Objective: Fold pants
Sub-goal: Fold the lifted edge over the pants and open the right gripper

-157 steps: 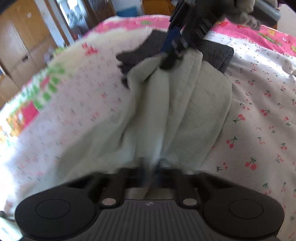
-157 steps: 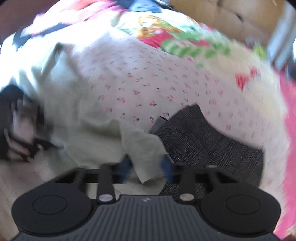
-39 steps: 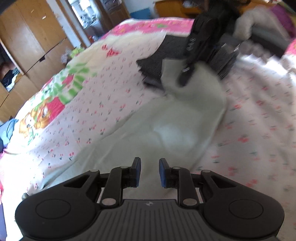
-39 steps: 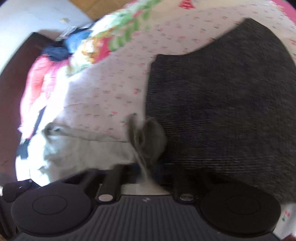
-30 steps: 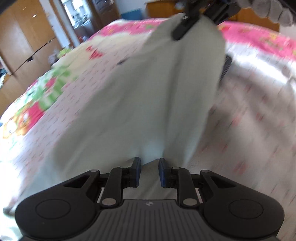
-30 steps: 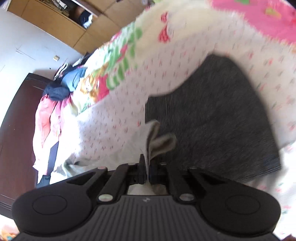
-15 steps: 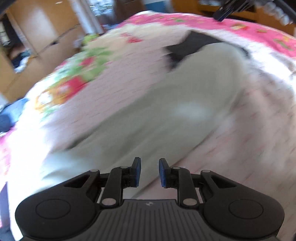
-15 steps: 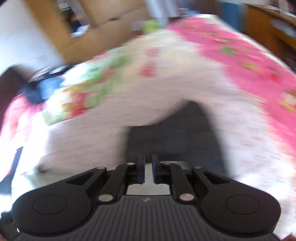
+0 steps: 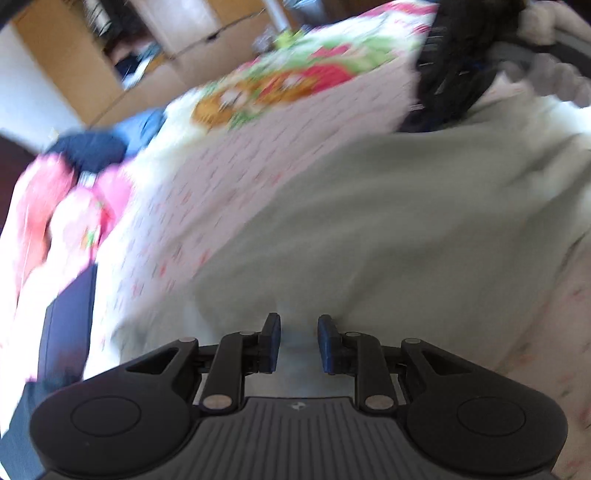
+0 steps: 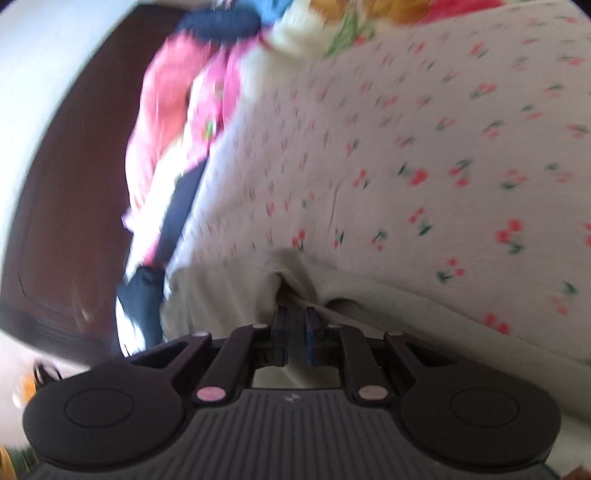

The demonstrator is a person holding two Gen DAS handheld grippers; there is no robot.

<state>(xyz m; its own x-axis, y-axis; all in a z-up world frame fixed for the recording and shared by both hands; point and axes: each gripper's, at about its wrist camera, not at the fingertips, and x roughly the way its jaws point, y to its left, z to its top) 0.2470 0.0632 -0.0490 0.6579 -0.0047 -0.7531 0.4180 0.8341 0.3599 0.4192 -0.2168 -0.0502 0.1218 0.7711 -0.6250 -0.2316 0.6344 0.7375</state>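
The pale green pants point(image 9: 388, 221) lie spread on the cherry-print bedsheet point(image 9: 207, 192). My left gripper point(image 9: 297, 328) is open, its blue pads just above the near edge of the pants with nothing between them. The right gripper's black body point(image 9: 454, 70) shows at the top right of the left wrist view, at the far end of the pants. In the right wrist view my right gripper point(image 10: 296, 317) has its jaws nearly closed at a puckered edge of the pants point(image 10: 236, 295); whether cloth is pinched is unclear.
Pink clothes point(image 10: 177, 110) and dark blue clothes point(image 10: 221, 18) are piled at the bed's head end by a dark wooden headboard point(image 10: 66, 206). A dark blue strip of fabric point(image 9: 70, 325) lies by the left edge. Wooden cupboards point(image 9: 177, 48) stand beyond the bed.
Both views have swung toward the head of the bed. The right gripper dropped from above the dark folded garment to the pants' edge. The left gripper stays open.
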